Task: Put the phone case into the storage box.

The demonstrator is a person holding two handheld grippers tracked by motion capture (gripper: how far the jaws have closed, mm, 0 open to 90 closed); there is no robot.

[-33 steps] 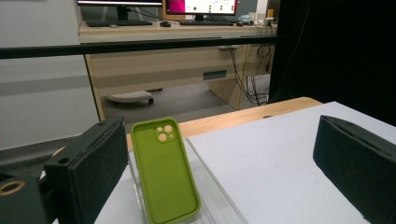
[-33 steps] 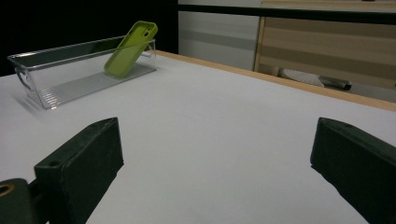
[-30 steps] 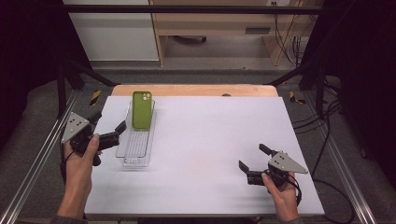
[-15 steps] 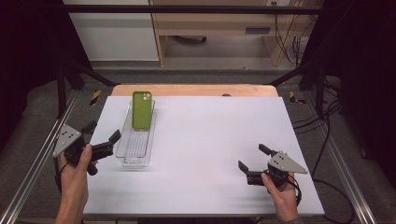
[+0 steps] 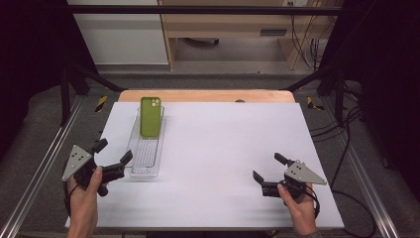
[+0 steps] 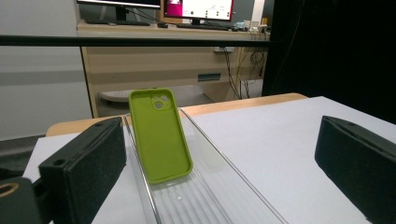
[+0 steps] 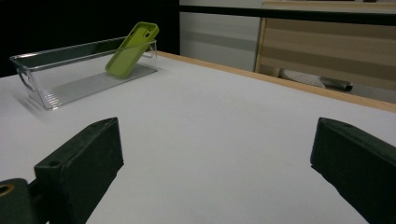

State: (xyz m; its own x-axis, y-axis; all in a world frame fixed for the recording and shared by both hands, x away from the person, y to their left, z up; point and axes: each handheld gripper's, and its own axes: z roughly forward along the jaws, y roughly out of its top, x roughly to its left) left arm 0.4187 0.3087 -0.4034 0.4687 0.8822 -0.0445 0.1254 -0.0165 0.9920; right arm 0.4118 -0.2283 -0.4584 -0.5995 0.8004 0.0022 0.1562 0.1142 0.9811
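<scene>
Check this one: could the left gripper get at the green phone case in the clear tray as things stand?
Probably yes. The left gripper sits open beside the clear tray's near end, and the green phone case leans at the far end, standing above the open top with nothing between.

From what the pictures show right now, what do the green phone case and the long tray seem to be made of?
The green phone case looks like soft silicone or rubbery plastic: matte, even colour, rounded edges, no glare. I cannot rule out hard plastic. The clear tray looks like rigid transparent plastic, perhaps acrylic: the case and table show through its walls, the rim catches light, and the floor is ribbed.
</scene>
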